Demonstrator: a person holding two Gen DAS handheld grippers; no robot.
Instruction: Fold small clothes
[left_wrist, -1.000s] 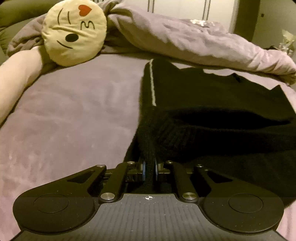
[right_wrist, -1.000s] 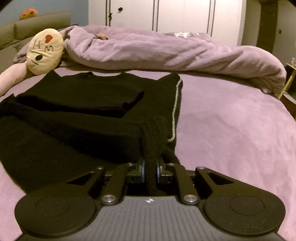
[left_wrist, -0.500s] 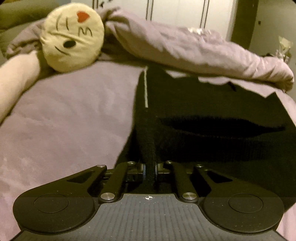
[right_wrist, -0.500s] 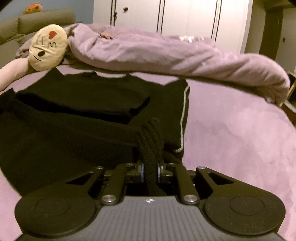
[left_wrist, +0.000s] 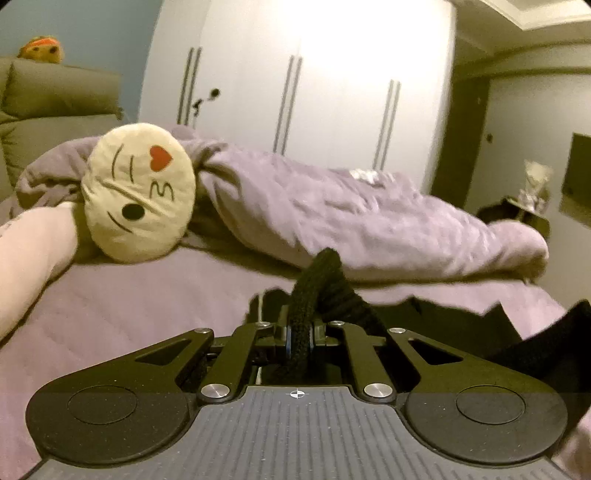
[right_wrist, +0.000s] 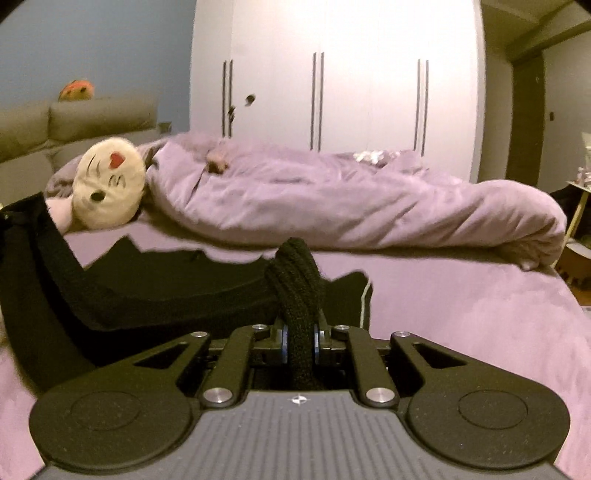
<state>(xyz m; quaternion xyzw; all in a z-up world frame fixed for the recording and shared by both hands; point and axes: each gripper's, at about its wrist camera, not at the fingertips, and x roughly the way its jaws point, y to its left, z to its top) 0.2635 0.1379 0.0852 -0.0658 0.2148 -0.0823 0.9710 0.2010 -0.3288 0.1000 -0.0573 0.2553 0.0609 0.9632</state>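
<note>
left gripper (left_wrist: 300, 338): jaws pinched tight on a bunched fold of the black knit sweater (left_wrist: 325, 291), the knit poking up past the pads toward 12 o'clock.
right gripper (right_wrist: 300, 341): same deal, clamped hard on a thick twisted wad of the sweater (right_wrist: 295, 280), nothing but knit between the pads.
sweater: black, chunky ribbed knit, with a pale stripe (right_wrist: 365, 295) down one edge. The gripped parts are lifted off the bed; the rest sags down and lies spread on the purple bedsheet (right_wrist: 461, 314). In the right view it runs off toward 9 o'clock; in the left view toward 3 o'clock.
duvet (left_wrist: 351, 218): rumpled purple heap across the far side of the bed, at 12 o'clock from both grippers, apart from the sweater.
round face cushion (left_wrist: 138, 197): cream with a red heart, at about 10 o'clock in the left view, leaning on the duvet.
pink pillow (left_wrist: 29, 251): at 9 o'clock, touching the cushion.
wardrobe (right_wrist: 332, 85): white doors behind the bed.
sofa (left_wrist: 48, 107): olive, far at 10 o'clock.
</note>
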